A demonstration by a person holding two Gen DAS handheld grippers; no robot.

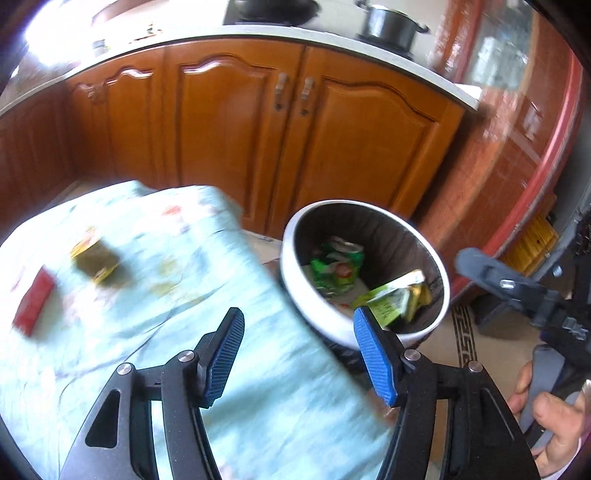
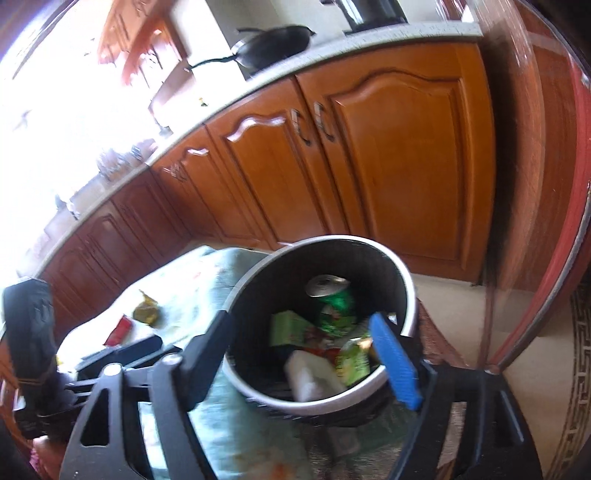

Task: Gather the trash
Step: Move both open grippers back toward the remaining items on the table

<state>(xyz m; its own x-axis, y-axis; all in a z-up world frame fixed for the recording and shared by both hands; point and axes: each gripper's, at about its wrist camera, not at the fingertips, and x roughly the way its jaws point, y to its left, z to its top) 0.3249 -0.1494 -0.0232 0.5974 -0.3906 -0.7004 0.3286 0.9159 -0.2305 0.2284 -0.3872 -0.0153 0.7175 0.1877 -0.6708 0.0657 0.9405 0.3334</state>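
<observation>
Blue ribbed pads faced each other across an empty gap on both tongs. The left tongs [image 1: 299, 354] stood apart with nothing between them, above the pale blue cloth of the worktop [image 1: 110, 362] and right at the near rim of the waste bin [image 1: 295, 280]. The right tongs [image 2: 303, 358] were spread wide and bare too, hanging directly over the bin's mouth, so whatever they carried seemed already dropped.

In the bin lay the collected trash: a white crumpled wad [image 2: 310, 376] nearest, green wrappers [image 2: 291, 326] around it, a green drinks can [image 2: 334, 295] toward the far wall, and in the left view a yellow-green packet [image 1: 397, 297] against the near side.

Farther off on the cloth, two pieces were left: a red packet [image 1: 35, 301] near the edge and a crumpled olive-and-yellow wrapper [image 1: 98, 264] just beyond it. These looked like the next things to fetch.

To do that well, I would have sent the left tongs, being the nearer, to the wrapper first, coming down with the pads either side of its crumpled bulk and closing on the wrapper alone, since the loose cloth could pinch up with it. The flat red packet would want a low approach at one edge. The bin stood touching the worktop's side, so the carry was short; release belonged over the middle of the mouth.

Beyond stood wooden cupboard doors [image 1: 229, 122] and a counter with a pot [image 1: 389, 24].
</observation>
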